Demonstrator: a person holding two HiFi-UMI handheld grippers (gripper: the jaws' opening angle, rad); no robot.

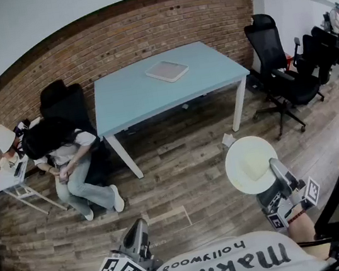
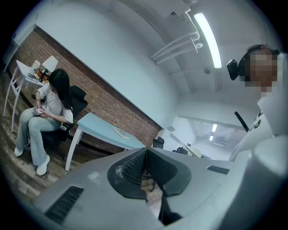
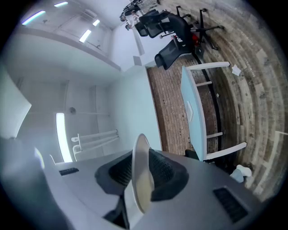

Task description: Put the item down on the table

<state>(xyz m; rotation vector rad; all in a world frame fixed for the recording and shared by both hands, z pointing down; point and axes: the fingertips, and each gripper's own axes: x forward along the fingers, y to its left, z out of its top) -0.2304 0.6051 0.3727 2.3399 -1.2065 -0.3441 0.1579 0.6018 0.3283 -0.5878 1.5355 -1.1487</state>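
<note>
A: Plate?
B: Near right, over the floor, well apart from the table. Right claw is clamped on its rim, plate edge-on betw. the jaws.
A: Left claw?
B: Near left, jaws together, nothing betw. them.
A: On the table?
B: Flat tray, far side.

Brick wall, wood-plank floor, black office chairs, ceiling strip light.

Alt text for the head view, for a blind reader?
The right gripper holds a round white plate by its edge over wooden floor; the left gripper is shut, empty. Ahead stands a light-blue table bearing a white tray.
</note>
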